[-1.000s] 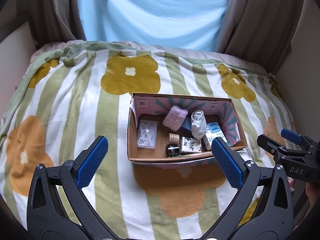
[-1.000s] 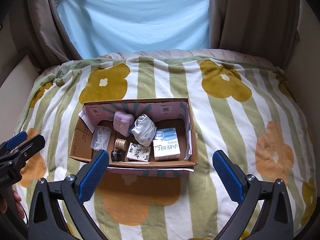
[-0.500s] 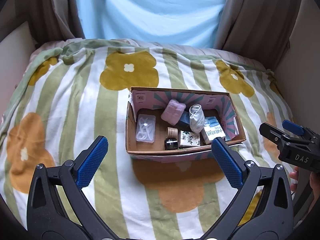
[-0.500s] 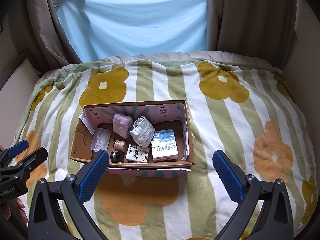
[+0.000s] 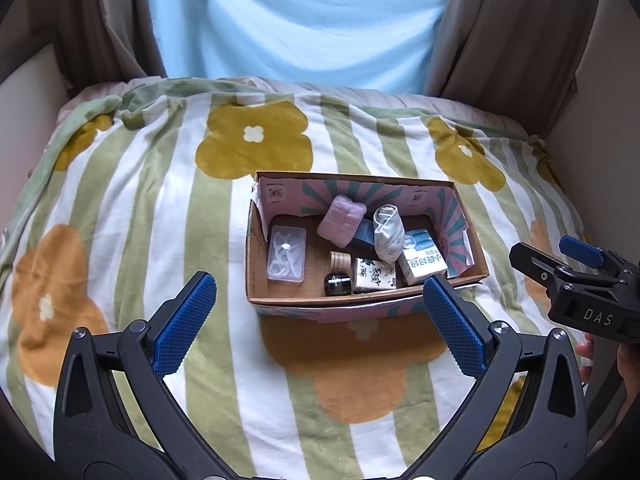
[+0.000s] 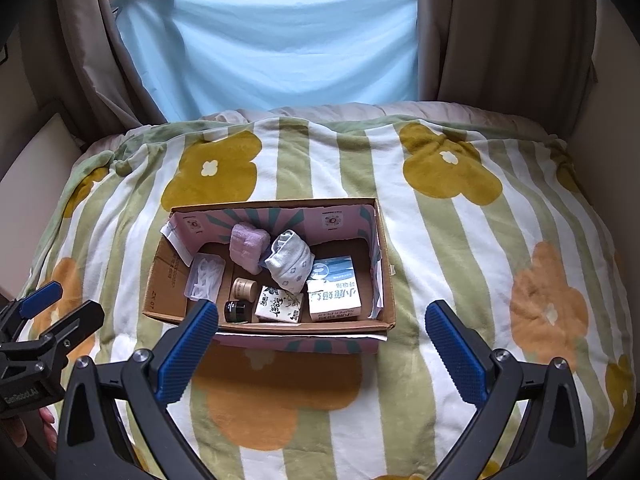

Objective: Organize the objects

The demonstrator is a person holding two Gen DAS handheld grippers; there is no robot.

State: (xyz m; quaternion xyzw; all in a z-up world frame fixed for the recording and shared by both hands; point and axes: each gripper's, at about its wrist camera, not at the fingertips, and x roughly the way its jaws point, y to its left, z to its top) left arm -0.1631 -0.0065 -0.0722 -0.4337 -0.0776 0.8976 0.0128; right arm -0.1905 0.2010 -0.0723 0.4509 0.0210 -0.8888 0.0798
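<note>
2 grippers are held wide apart and empty above the striped blanket [image 5: 120,216]: the left gripper [image 5: 316,320] and the right gripper [image 6: 320,344]. The cardboard box [image 6: 160,280] is seen on the blanket just beyond them, holding a pink towel [image 6: 248,246], rolled socks [image 6: 290,260], a carton [image 6: 334,296], 2 small jars and a clear case [image 6: 206,276].

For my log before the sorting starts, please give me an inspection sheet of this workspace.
Surface: striped flower blanket on a bed.
Job's things: cardboard box holds pink cloth, rolled sock, milk carton, patterned packet, black jar, tan jar, clear plastic case.
Clutter: nothing seen.
Grippers: left gripper and right gripper open, empty, short of the box.
Cables: nothing seen.
Surroundings: blue sheet, brown curtains.
</note>
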